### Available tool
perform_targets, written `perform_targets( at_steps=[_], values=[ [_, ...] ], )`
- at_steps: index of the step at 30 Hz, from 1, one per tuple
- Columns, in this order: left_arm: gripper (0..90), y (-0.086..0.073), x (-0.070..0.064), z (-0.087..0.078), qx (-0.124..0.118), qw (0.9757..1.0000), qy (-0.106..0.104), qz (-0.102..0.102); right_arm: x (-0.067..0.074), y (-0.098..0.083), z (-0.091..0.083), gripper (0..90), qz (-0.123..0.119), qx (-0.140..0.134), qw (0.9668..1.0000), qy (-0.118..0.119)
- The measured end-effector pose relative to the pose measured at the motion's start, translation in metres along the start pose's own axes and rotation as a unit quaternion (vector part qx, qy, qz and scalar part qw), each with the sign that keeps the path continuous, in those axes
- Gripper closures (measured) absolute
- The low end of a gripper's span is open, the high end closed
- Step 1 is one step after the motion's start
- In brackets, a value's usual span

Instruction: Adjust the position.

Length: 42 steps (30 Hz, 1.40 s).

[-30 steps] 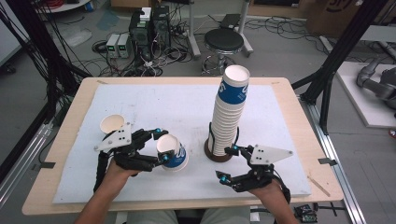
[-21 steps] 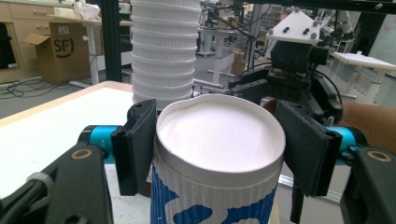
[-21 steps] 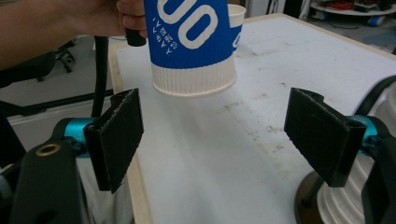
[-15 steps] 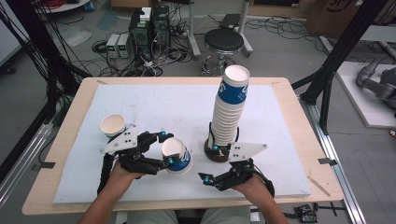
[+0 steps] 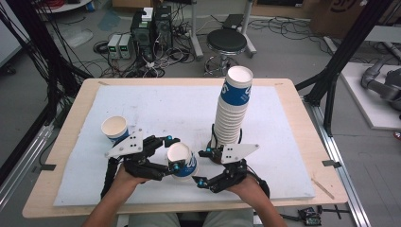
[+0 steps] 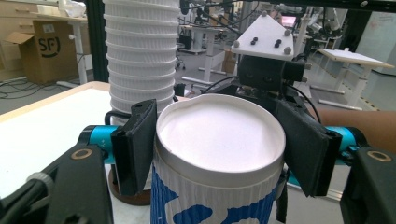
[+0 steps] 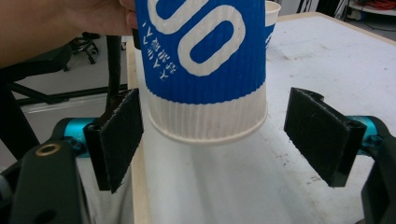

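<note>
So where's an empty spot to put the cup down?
The white mat is bare behind the lone cup, left of the tall stack, and right of the stack. It's crowded at the front, where both grippers meet around the held cup.

Blue-white cup (image 7: 205, 70) betw. spread right gripper (image 7: 219, 135) jaws, prob. untouched.

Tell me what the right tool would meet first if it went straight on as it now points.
Most likely the blue and white cup gripped by the left tool. It hangs between the open jaws of the right tool, just ahead, raised off the table.
</note>
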<state>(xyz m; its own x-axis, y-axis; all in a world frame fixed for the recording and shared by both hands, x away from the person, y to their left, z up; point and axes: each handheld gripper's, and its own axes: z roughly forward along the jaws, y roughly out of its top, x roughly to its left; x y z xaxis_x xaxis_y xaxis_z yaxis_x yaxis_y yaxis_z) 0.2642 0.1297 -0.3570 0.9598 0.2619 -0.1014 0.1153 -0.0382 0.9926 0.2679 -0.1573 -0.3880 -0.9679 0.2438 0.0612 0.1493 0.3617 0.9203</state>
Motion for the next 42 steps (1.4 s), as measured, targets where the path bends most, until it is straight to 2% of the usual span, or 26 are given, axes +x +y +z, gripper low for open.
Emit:
perform_targets(
  at_steps=[5, 14, 25, 31, 34, 42],
  values=[
    [32.0, -0.001, -0.001, 0.003, -0.001, 1.0000, -0.009, -0.001, 0.000, -0.001, 0.004, 20.1, 0.001, 0.000, 0.9999, 0.013],
    [32.1, -0.003, -0.003, 0.006, -0.010, 0.9997, -0.022, -0.004, 0.002, -0.001, 0.008, 20.1, 0.002, -0.011, 0.9997, 0.022],
    [32.1, -0.005, -0.003, 0.007, -0.016, 0.9993, -0.033, -0.004, 0.002, -0.003, 0.010, 20.2, 0.000, -0.008, 0.9994, 0.034],
    [32.4, -0.005, -0.003, 0.007, -0.019, 0.9992, -0.034, -0.006, 0.002, -0.002, 0.007, 26.2, -0.009, -0.008, 0.9992, 0.038],
    [32.4, -0.005, -0.003, 0.007, -0.018, 0.9991, -0.036, -0.008, 0.002, -0.001, 0.006, 29.3, -0.021, 0.000, 0.9992, 0.035],
    [32.2, -0.007, -0.001, 0.006, -0.007, 0.9991, -0.039, -0.015, 0.002, 0.000, 0.004, 34.1, -0.027, 0.019, 0.9989, 0.032]
  ],
)
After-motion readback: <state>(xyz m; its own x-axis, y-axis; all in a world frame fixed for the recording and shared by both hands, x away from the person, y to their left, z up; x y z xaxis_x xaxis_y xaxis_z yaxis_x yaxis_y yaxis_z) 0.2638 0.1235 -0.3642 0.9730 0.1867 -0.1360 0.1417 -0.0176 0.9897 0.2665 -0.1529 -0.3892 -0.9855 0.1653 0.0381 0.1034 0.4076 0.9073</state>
